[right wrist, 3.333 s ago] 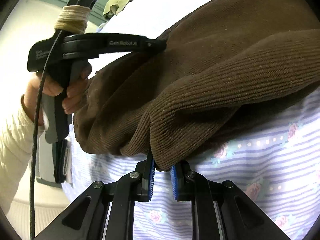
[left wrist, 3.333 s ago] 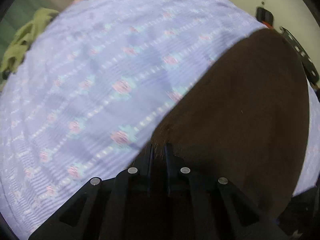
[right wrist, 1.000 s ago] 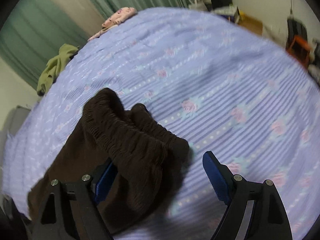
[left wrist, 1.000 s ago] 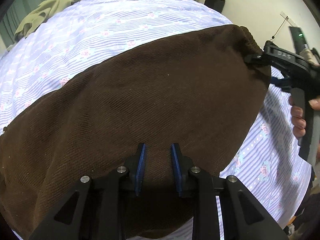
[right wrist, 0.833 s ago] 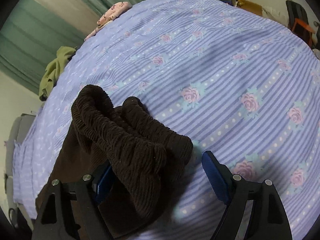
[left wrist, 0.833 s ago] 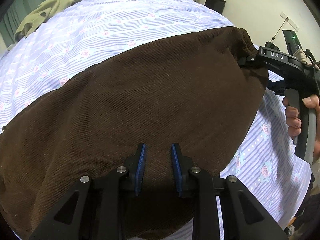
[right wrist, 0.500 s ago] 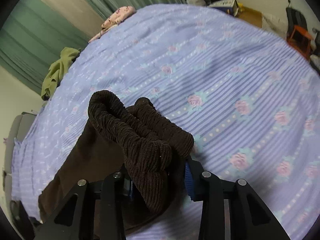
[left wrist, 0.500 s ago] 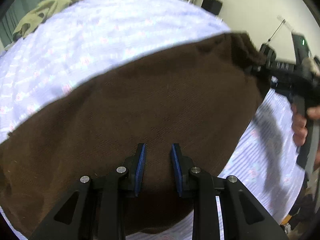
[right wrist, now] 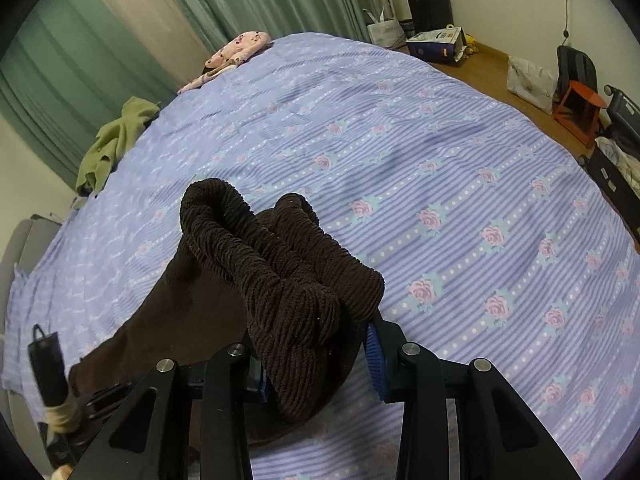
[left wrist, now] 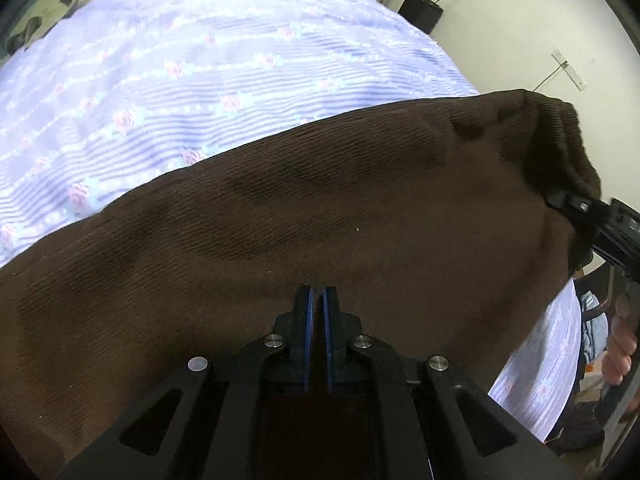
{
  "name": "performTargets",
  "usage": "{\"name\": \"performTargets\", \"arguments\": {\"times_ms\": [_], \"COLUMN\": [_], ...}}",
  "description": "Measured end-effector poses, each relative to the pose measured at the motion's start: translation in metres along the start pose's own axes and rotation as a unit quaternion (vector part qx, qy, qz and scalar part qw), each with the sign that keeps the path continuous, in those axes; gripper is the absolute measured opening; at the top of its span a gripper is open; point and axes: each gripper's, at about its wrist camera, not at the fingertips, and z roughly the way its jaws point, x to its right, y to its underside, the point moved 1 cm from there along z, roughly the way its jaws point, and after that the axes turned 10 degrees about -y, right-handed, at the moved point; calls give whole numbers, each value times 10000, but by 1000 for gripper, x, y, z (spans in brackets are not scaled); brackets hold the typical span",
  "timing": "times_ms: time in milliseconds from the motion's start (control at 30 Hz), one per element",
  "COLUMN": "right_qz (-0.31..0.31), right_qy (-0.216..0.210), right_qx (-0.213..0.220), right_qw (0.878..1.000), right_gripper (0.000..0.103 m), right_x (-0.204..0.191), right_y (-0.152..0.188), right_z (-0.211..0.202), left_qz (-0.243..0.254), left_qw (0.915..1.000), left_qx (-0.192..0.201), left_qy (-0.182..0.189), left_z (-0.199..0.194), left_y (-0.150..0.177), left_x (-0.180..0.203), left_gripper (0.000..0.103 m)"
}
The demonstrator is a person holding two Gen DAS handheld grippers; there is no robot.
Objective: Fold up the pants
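Observation:
Brown corduroy pants point(left wrist: 320, 208) stretch across a lilac striped bed sheet with roses point(left wrist: 200, 72). My left gripper point(left wrist: 317, 300) is shut on the near edge of the pants, the blue pads pinching the cloth. My right gripper point(right wrist: 316, 356) is shut on the bunched ribbed waistband point(right wrist: 280, 264) and holds it lifted above the sheet point(right wrist: 460, 200). The right gripper also shows at the right edge of the left wrist view point(left wrist: 576, 208), clamped on the waistband end. The left tool's handle shows at the lower left of the right wrist view point(right wrist: 52, 364).
A green garment point(right wrist: 116, 140) and a pink patterned garment point(right wrist: 236, 54) lie at the bed's far edge by green curtains. Beyond the bed on the right are a black speaker point(right wrist: 428, 8), a box, bags and an orange stool point(right wrist: 580, 104) on a wood floor.
My left gripper has closed from slightly open onto the pants' edge. My right gripper has closed from wide open onto the waistband and raised it. The pants are now pulled taut between both.

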Motion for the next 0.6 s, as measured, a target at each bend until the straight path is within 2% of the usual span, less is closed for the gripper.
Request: {"name": "performTargets", "arguments": {"times_ms": [100, 200, 267, 367, 600], "right_qz": [-38, -120, -209, -460, -1218], "right_qy": [24, 131, 176, 319, 348], "right_qx": [-20, 13, 97, 216, 322], "right_qw": [10000, 9998, 9996, 9982, 9914], "right_gripper": [37, 37, 37, 37, 37], "right_x": [-6, -17, -29, -56, -137], "right_y": [-1, -1, -2, -2, 11], "right_z": [-2, -8, -19, -37, -75], "left_qz": [-144, -276, -418, -626, -1045], "left_qw": [9997, 9995, 9989, 9967, 9899], "left_qx": [-159, -124, 212, 489, 702], "left_qy": [80, 58, -16, -151, -651], "left_z": [6, -14, -49, -96, -182], "left_y": [0, -5, -4, 4, 37], "left_x": [-4, -8, -16, -30, -71], "left_gripper": [7, 9, 16, 19, 38]}}
